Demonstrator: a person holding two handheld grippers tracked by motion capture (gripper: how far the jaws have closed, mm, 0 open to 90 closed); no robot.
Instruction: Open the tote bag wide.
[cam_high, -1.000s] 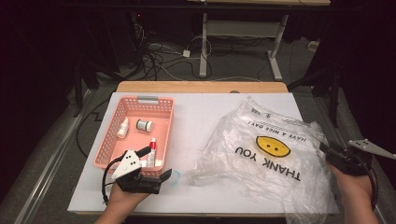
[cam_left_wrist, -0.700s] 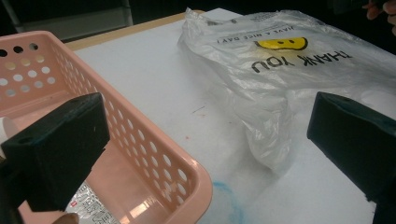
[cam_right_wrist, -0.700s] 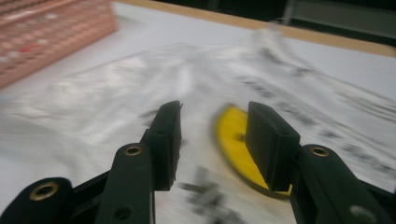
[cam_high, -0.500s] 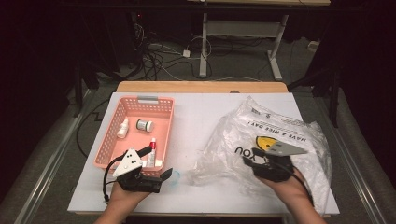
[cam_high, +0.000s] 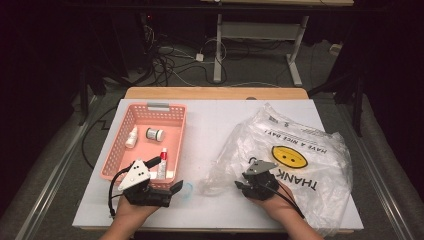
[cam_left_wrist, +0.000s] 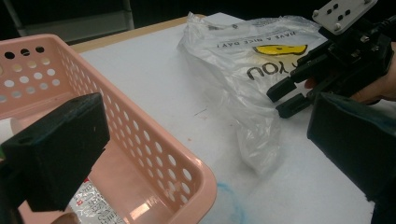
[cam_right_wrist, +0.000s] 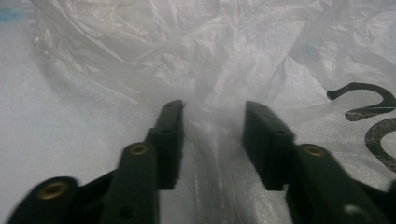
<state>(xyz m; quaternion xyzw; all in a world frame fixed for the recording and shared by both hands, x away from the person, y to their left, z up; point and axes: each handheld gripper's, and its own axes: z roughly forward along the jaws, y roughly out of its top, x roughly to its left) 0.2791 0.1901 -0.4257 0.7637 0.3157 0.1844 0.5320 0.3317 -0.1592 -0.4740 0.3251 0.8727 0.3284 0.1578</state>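
1. plastic bag (cam_high: 285, 155) — clear, crumpled, w/ a yellow smiley and "thank you" print, lies flat on the right half of the white tabletop (cam_high: 215, 130). its loose bunched edge points toward the tabletop's middle, and that edge is the part nearest the person.
2. right gripper (cam_high: 243, 186) sits right at that near-left edge. in the right gripper view its fingers (cam_right_wrist: 170, 135) stand partly apart, a ridge of film running up between them. they've just been closing, but the pads aren't pressing the plastic yet, so nothing is held.
3. key relation: the bag's fold lies straight ahead of the right fingers and in line w/ them. my read is that shutting them where they are would pinch the film. the right hand is by far the nearer one.
4. left gripper (cam_high: 172, 192) rests at the near corner of the pink basket (cam_high: 125, 150), well apart from the bag. its fingers (cam_left_wrist: 60, 154) stand wide, holding nothing.
5. farther back in the basket: a tube (cam_high: 162, 162), a small jar (cam_high: 154, 134) and a white bottle (cam_high: 131, 137).
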